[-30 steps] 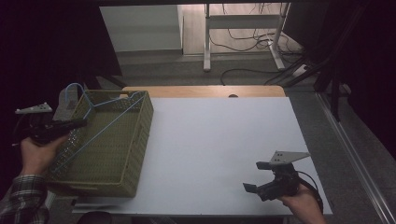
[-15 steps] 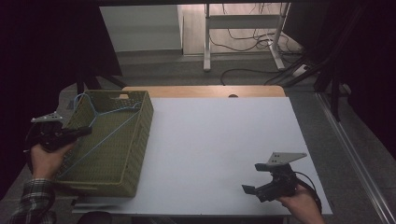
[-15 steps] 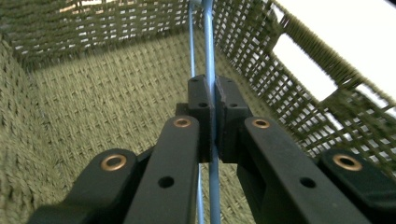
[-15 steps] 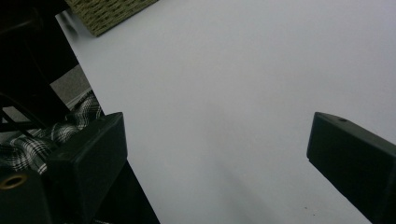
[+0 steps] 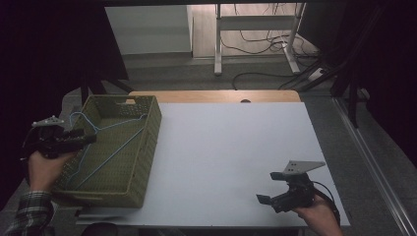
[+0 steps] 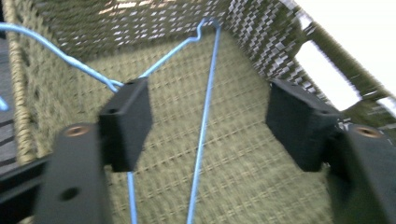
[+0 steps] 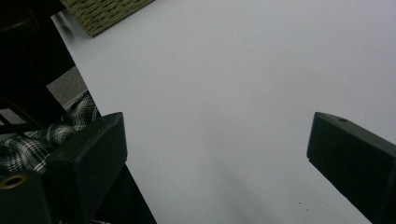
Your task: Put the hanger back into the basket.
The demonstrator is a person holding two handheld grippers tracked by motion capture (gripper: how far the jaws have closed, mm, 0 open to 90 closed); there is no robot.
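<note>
White tabletop (image 5: 231,147) fills the middle of the scene, with a strip of wood along its far edge and dark floor around it. At its left end sits an olive-green woven rectangular basket (image 5: 140,162), and inside it lies a thin light-blue wire clothes hanger (image 5: 105,142), slanting across the woven bottom with its hook rising at the basket's left rim. The left tongs (image 5: 86,139) hover at that rim, pointing into the basket; their jaws have just been opening and stand spread, the hanger's wires running between and behind them in the left gripper view (image 6: 205,116), unpinched. The right tongs (image 5: 268,189) hang over the tabletop's near right corner, well apart from the basket, jaws spread on nothing.
</note>
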